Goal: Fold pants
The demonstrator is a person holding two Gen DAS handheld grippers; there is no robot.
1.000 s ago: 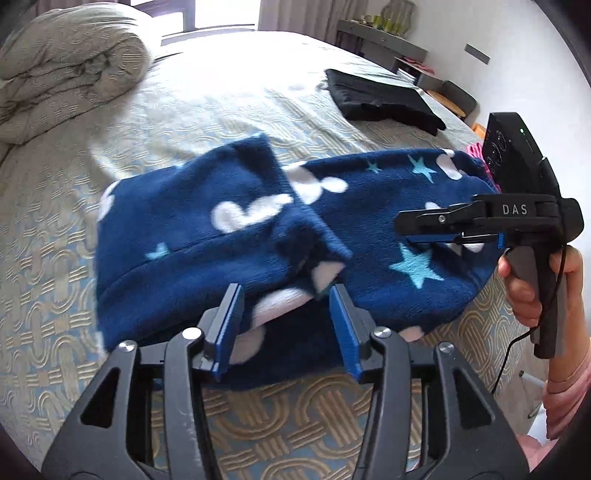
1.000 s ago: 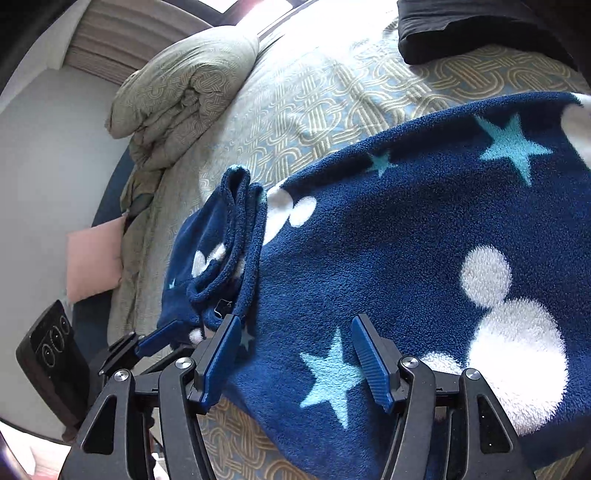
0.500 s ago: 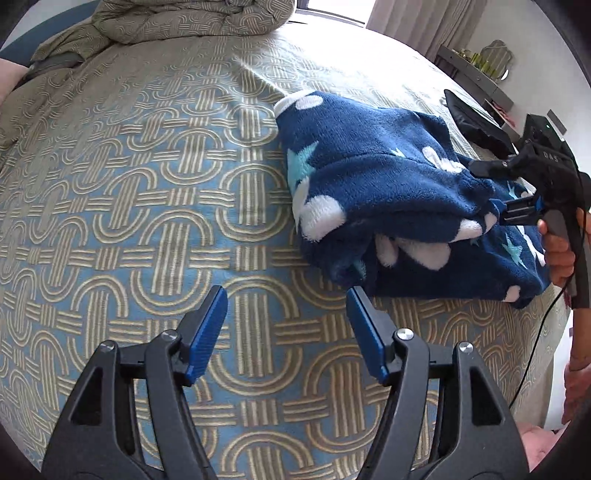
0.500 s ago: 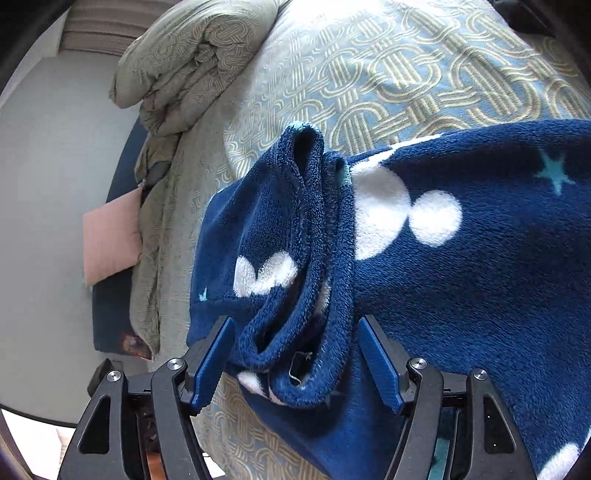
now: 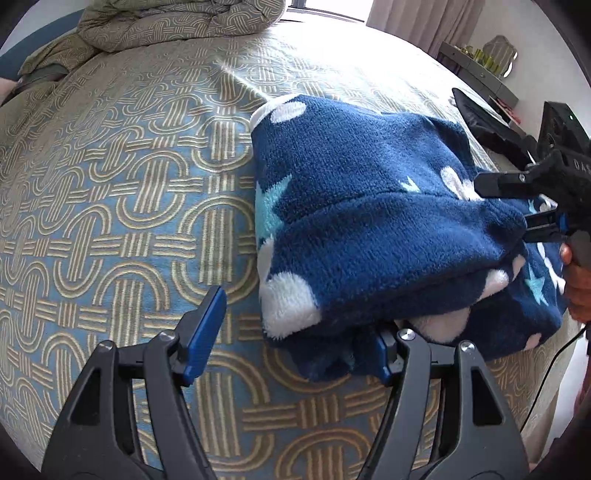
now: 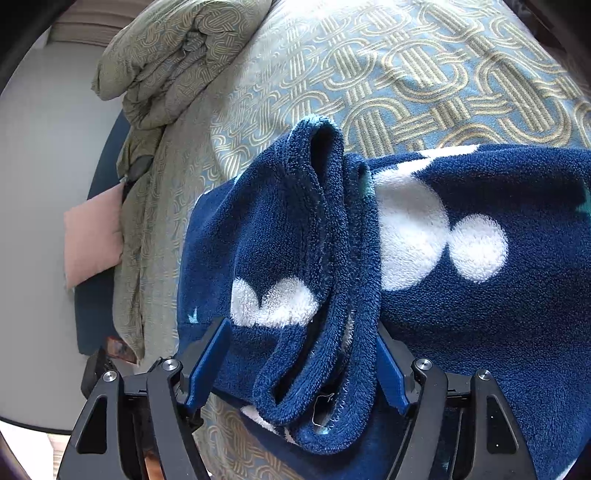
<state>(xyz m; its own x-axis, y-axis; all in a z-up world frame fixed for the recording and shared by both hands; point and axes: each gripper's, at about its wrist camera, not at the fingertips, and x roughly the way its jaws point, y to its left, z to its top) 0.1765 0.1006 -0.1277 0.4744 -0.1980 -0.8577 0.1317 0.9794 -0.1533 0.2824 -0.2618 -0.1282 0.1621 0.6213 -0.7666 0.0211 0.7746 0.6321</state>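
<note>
Navy fleece pants (image 5: pixel 369 229) with white dots and teal stars lie folded in a thick bundle on the bed; they also show in the right wrist view (image 6: pixel 424 280). My left gripper (image 5: pixel 295 336) is open at the bundle's near left corner, its right finger tucked against the fabric, its left finger over bare bedspread. My right gripper (image 6: pixel 301 358) is open with a bunched fold of the pants between its fingers; it also shows in the left wrist view (image 5: pixel 532 210) at the bundle's right end.
The patterned bedspread (image 5: pixel 110 206) stretches left and far. A rolled duvet (image 5: pixel 177 22) lies at the head of the bed, beside a pink pillow (image 6: pixel 92 240). A black garment (image 5: pixel 487 125) lies at the far right near a shelf.
The left gripper let go of the pants, pulled back left, then came in to the bundle's near corner. The right gripper moved along the pants to a bunched fold, still open.
</note>
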